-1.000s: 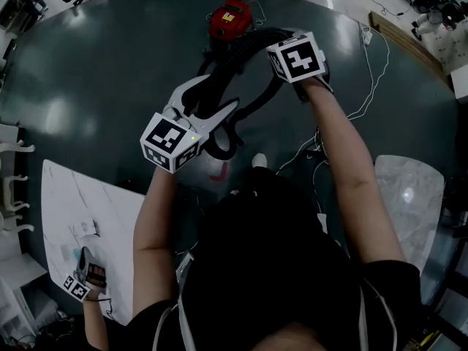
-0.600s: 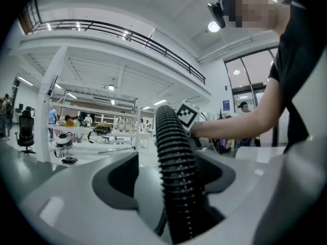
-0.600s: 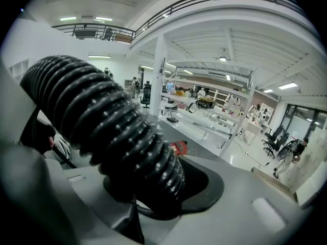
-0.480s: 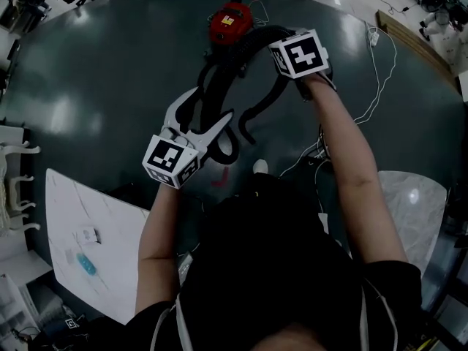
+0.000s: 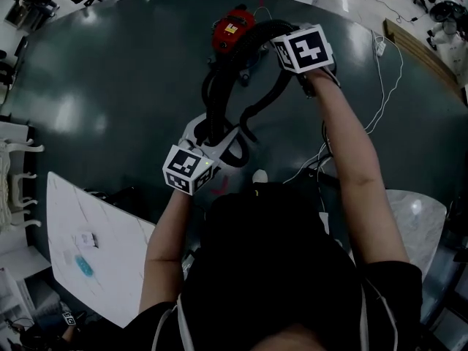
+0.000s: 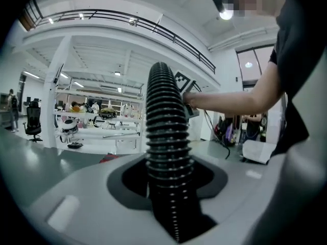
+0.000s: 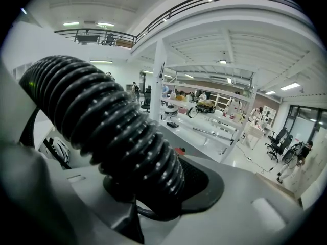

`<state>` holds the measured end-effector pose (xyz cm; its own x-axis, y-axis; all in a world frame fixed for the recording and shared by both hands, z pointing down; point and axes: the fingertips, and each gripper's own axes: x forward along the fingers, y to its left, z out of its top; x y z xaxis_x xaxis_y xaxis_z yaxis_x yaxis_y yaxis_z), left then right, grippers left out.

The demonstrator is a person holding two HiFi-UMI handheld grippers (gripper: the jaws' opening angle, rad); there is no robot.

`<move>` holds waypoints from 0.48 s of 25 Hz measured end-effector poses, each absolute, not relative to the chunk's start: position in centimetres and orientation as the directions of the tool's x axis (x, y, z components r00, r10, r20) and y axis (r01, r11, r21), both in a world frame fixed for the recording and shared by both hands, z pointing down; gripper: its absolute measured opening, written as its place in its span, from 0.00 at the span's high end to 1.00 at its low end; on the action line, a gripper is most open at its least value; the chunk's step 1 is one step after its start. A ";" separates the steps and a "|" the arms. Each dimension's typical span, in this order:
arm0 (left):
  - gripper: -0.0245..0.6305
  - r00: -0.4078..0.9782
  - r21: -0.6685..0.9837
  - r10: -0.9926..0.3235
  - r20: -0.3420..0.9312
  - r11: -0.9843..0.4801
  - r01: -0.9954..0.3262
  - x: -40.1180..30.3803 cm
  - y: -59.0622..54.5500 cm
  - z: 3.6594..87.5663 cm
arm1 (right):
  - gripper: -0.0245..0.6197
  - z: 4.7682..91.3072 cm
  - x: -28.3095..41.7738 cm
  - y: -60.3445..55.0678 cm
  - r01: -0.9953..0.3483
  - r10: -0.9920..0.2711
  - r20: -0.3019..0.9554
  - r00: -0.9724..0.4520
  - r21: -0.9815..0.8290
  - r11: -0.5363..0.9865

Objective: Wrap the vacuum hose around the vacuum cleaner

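Vacuum hose (image 5: pixel 211 102), black and glossy with close ribs, curves from the red vacuum cleaner (image 5: pixel 232 29) on the dark floor (image 5: pixel 110 86) back toward the person. The right gripper (image 7: pixel 153 188) clamps one stretch. The left gripper (image 6: pixel 168 188) is closing around another, its pads not yet pressing. The hose's joint with the cleaner is too dim to make out.

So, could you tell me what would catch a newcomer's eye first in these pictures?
The black ribbed hose stands out first, looping between both grippers in front of the person. The right gripper clamps it beside the red vacuum at the top of the head view. The left gripper, nearer the person, is closing its jaws with the hose between them.
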<state>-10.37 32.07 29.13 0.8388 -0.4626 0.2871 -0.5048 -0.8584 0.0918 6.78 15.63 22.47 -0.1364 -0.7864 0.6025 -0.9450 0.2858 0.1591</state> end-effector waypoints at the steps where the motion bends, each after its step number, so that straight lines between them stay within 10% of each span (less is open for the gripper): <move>1: 0.75 0.838 0.098 -0.462 0.290 -0.857 -0.506 -10.0 31.6 29.1 | 0.69 22.5 7.1 15.4 -0.945 -0.787 0.602 -0.139 0.157 0.286; 12: 0.78 0.790 0.036 -0.576 0.212 -0.803 -0.595 -9.4 23.6 23.9 | 0.70 22.6 11.3 13.2 -0.979 -0.805 0.578 -0.133 0.047 0.196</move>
